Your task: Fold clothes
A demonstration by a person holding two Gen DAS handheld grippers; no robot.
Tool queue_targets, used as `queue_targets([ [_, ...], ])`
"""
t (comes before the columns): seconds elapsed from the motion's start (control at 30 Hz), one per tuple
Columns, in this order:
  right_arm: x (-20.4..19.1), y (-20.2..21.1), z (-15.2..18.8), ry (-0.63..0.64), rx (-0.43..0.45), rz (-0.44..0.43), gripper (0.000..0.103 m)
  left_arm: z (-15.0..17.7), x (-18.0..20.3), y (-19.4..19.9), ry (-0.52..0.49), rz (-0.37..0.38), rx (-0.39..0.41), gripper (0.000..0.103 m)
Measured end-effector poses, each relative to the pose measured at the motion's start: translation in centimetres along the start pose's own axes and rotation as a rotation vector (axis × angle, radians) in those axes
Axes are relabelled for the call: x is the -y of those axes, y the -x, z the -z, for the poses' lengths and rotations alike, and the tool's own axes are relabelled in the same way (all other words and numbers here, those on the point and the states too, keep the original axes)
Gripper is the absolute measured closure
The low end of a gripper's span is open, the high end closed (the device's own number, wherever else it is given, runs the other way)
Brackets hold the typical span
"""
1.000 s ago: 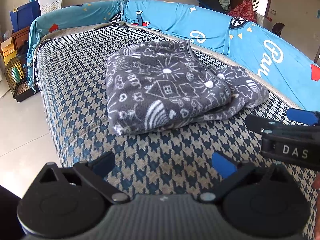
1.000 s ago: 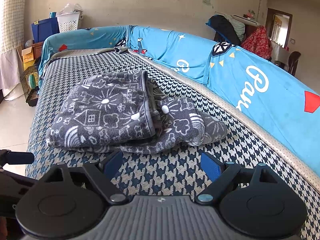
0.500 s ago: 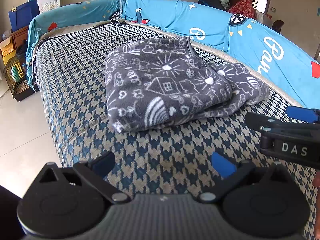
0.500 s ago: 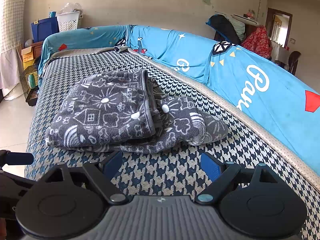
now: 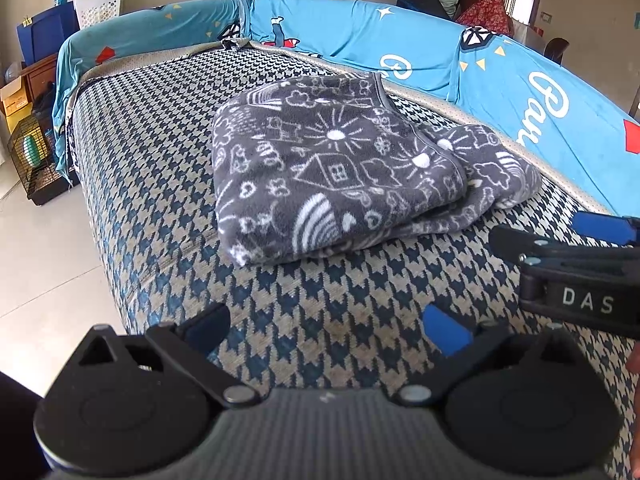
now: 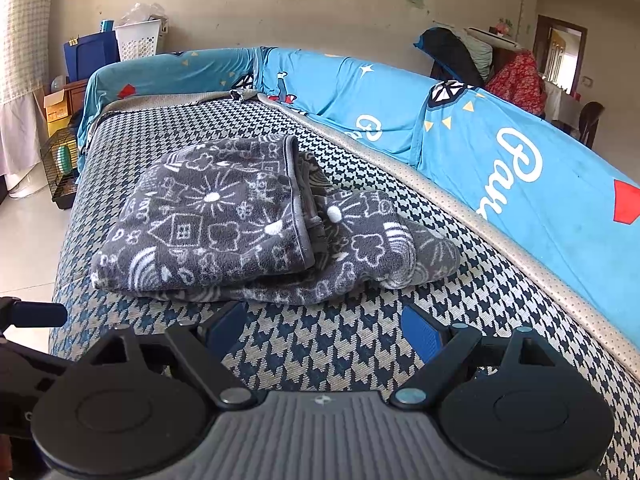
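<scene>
1. We hold our left gripper [image 5: 326, 326] low at the bottom of its frame, jaws spread wide, nothing between the blue pads.
2. Our right gripper [image 6: 322, 326] sits likewise at the bottom centre, jaws wide apart and empty.
3. Each gripper shows at the other frame's edge, side by side.

Bare houndstooth mattress [image 5: 304, 312] lies between both sets of spread fingers and the folded grey fleece garment [image 5: 340, 176], so the near approach is unobstructed. To the garment's left the mattress runs bare to its edge, with floor [image 5: 44, 248] beyond. Behind and to the right, the blue-covered sofa back [image 6: 500, 160] walls off that side, close to the garment's right lobe. The right gripper [image 5: 576, 276] juts in beside the left gripper [image 5: 326, 326]
</scene>
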State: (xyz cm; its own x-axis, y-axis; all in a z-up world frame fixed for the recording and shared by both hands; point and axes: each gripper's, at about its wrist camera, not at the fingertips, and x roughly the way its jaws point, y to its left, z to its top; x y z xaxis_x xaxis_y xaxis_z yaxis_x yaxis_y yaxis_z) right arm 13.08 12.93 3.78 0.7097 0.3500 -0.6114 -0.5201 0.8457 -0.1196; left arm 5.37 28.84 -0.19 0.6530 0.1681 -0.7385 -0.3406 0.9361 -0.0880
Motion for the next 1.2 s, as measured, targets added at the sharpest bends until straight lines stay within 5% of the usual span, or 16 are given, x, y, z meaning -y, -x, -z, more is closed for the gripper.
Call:
queue_targets([
  [1.2,0.03,-0.30,0.16,0.005,-0.009,0.003,0.017,0.06,0.09,-0.41,-0.018,-0.003,-0.024,0.000],
])
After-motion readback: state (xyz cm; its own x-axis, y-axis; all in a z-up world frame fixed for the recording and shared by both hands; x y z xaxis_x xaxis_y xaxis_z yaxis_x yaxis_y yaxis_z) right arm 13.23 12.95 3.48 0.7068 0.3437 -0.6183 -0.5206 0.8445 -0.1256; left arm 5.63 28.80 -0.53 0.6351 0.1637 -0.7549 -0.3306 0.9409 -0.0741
